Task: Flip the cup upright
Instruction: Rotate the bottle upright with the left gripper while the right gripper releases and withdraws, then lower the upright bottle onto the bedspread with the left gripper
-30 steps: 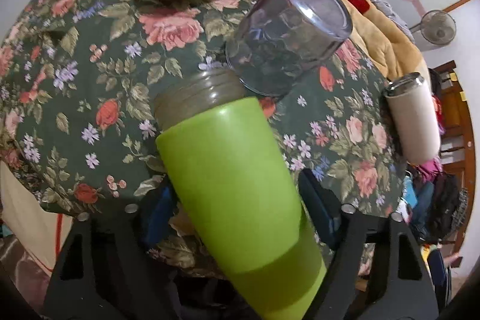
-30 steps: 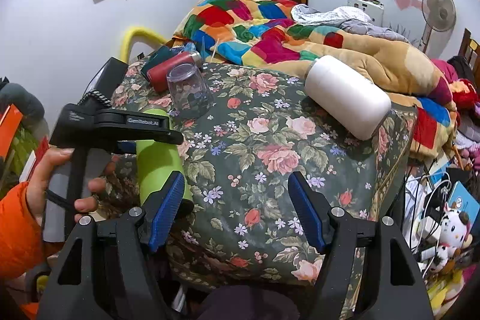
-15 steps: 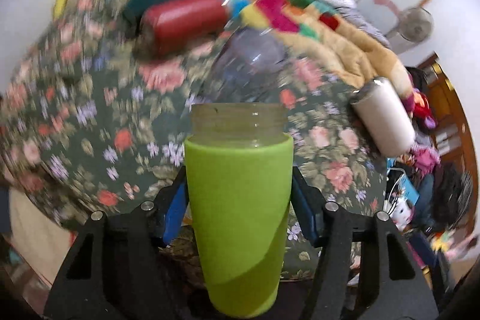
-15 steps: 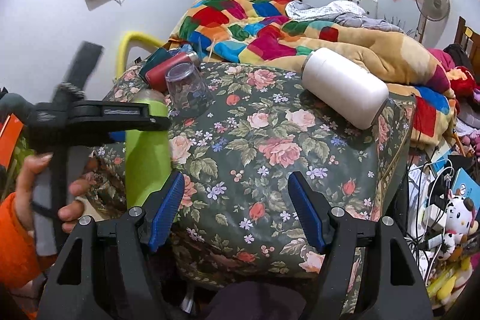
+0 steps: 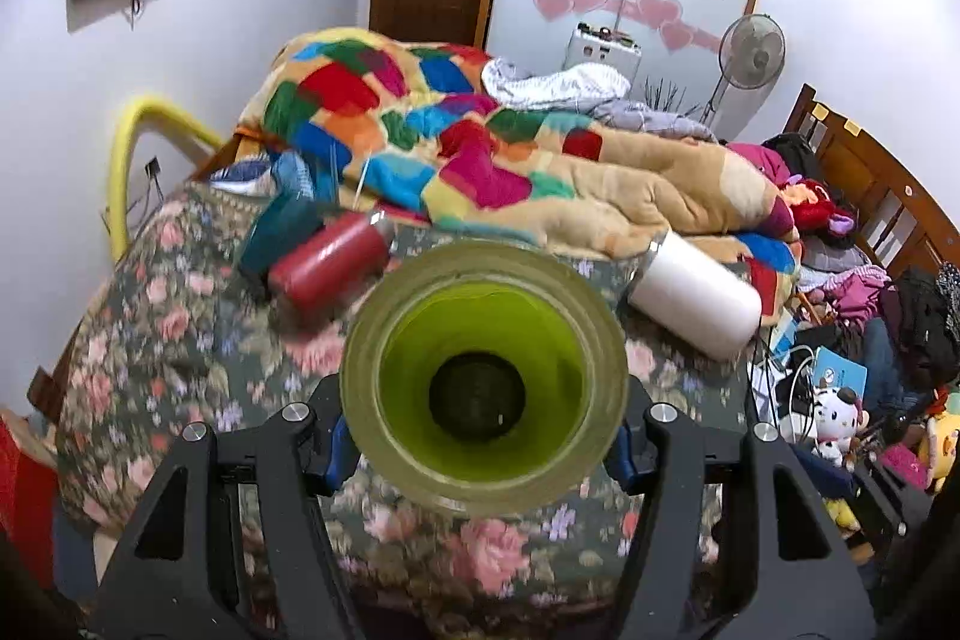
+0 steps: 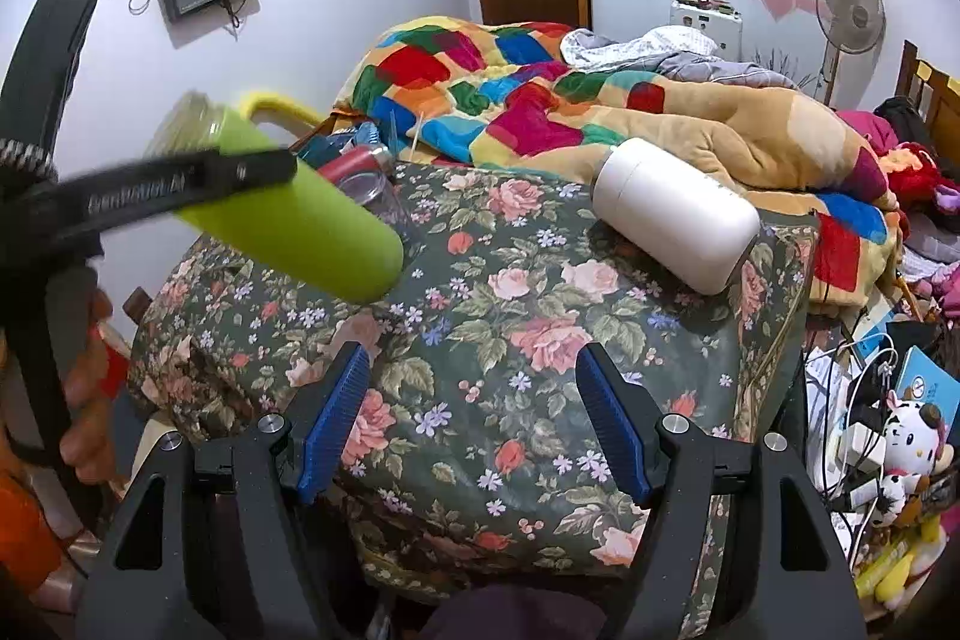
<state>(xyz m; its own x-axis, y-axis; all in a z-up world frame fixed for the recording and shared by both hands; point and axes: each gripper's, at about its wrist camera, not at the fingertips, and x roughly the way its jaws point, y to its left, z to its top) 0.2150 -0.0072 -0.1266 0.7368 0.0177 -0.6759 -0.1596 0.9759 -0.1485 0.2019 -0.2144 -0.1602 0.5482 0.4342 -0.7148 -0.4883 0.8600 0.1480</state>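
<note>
**Q:** Report the left unit first.

**A:** My left gripper (image 5: 480, 451) has its jaws closed on the green cup (image 5: 483, 388), one blue pad against each side. In the left wrist view the cup's open mouth faces the camera and the dark base shows down inside. In the right wrist view the cup (image 6: 288, 214) is lifted clear of the floral cushion (image 6: 540, 340), above its left edge, tilted with the clear threaded rim up and to the left and the rounded base lowest.

**Q:** What lies past it?

**A:** At the cushion's far left corner, a red bottle (image 5: 327, 259) lies on its side, with a clear tumbler (image 6: 372, 190) beside it, partly hidden by the cup. At the far right edge, a white bottle (image 6: 675, 220) lies on its side against the patchwork blanket (image 6: 540, 100).

**Q:** And the right unit?

**A:** My right gripper (image 6: 474, 421) has its jaws wide apart with nothing between them, over the cushion's near edge.
</note>
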